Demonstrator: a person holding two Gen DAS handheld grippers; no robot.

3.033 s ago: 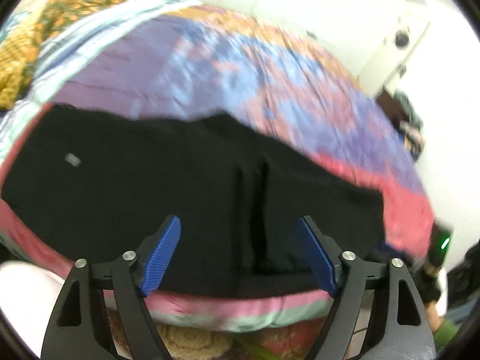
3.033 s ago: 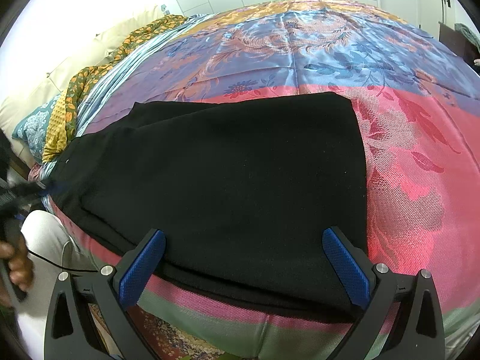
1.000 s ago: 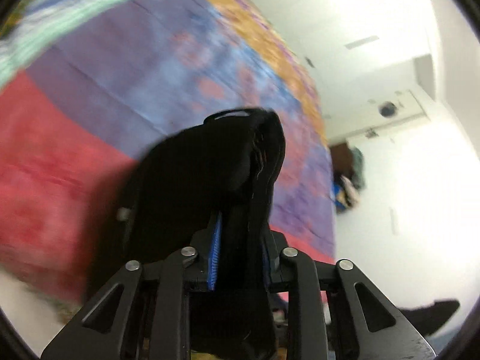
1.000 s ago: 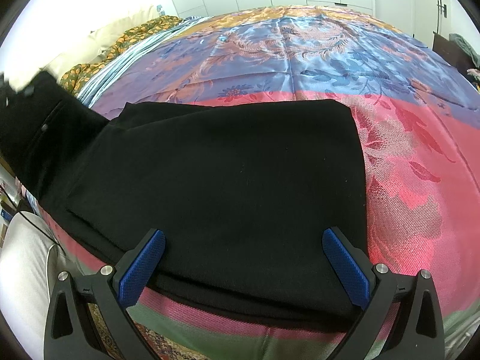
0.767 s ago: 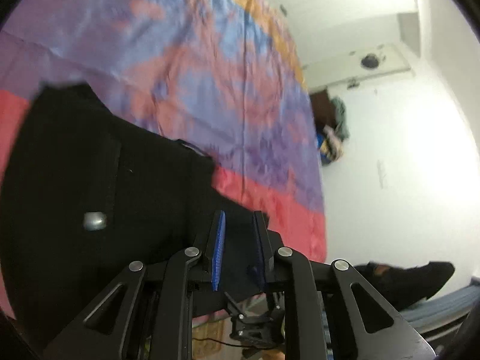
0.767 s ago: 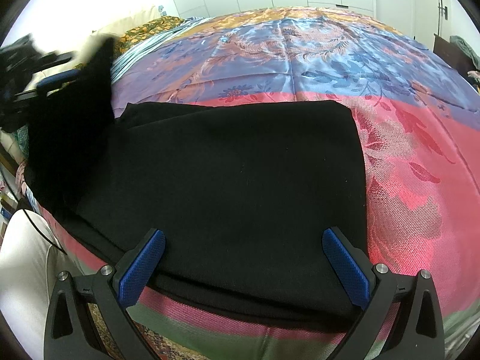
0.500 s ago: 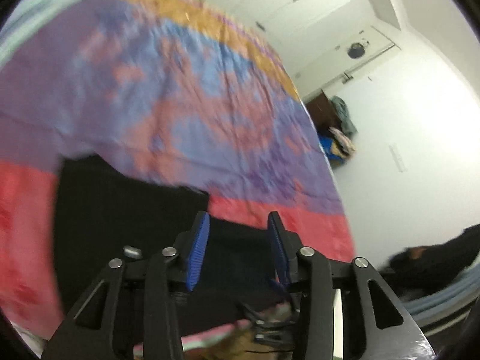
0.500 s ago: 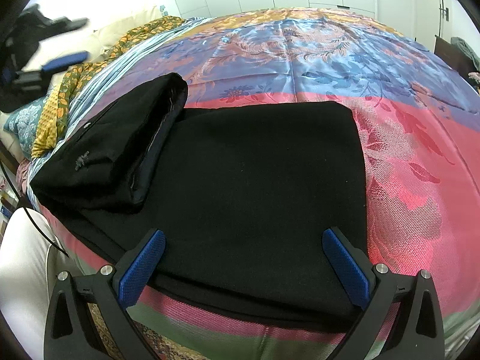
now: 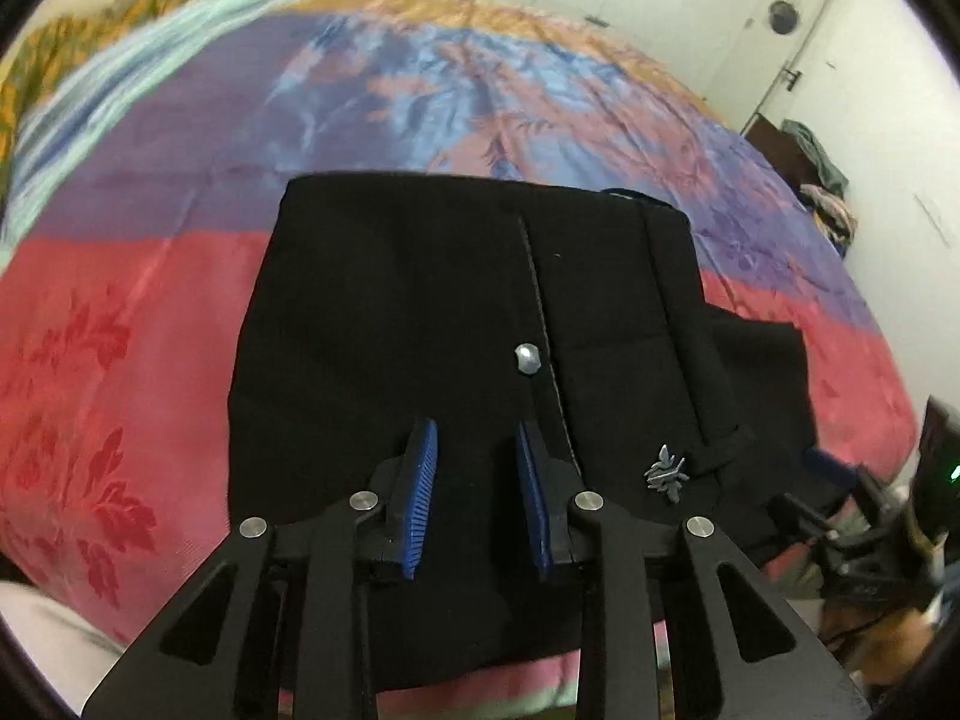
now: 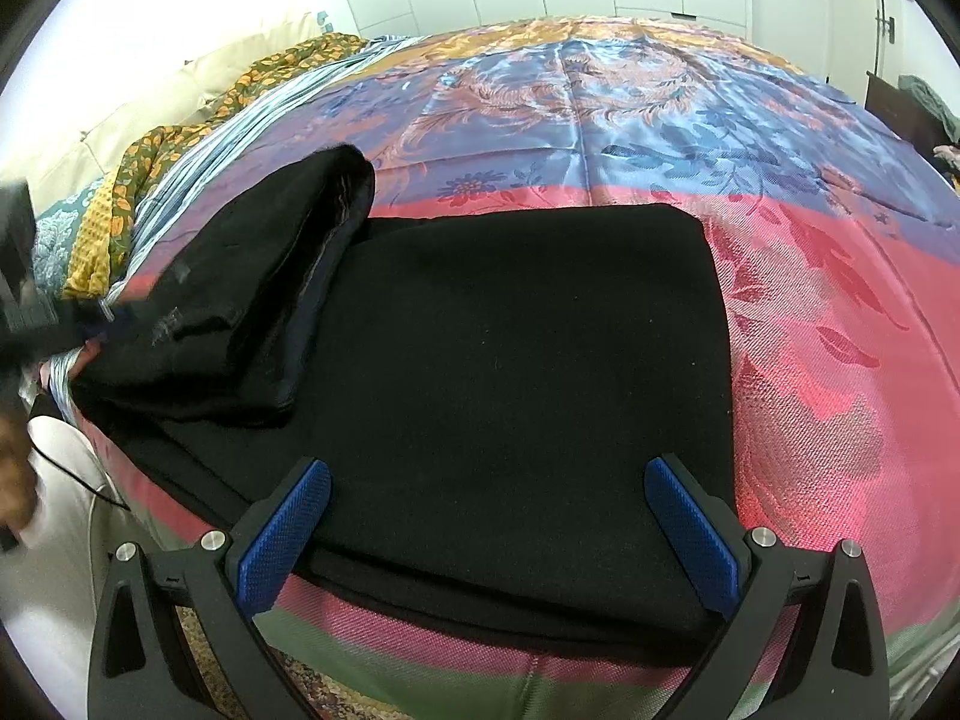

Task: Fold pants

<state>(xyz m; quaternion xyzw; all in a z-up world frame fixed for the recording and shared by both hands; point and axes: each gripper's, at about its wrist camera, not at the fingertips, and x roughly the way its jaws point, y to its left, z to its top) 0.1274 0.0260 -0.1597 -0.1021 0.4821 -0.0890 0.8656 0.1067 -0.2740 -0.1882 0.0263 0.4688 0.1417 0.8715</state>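
L gripper [image 9: 477,483] tilted over pants [image 9: 420,312]

You have the black woven pants [image 10: 516,360] lying flat near the front edge of the bed. Their waist end is folded back over the rest, making a thicker raised layer on the left in your right wrist view. On that folded part a silver button [image 9: 528,358] and a small metal emblem [image 9: 666,471] face up.
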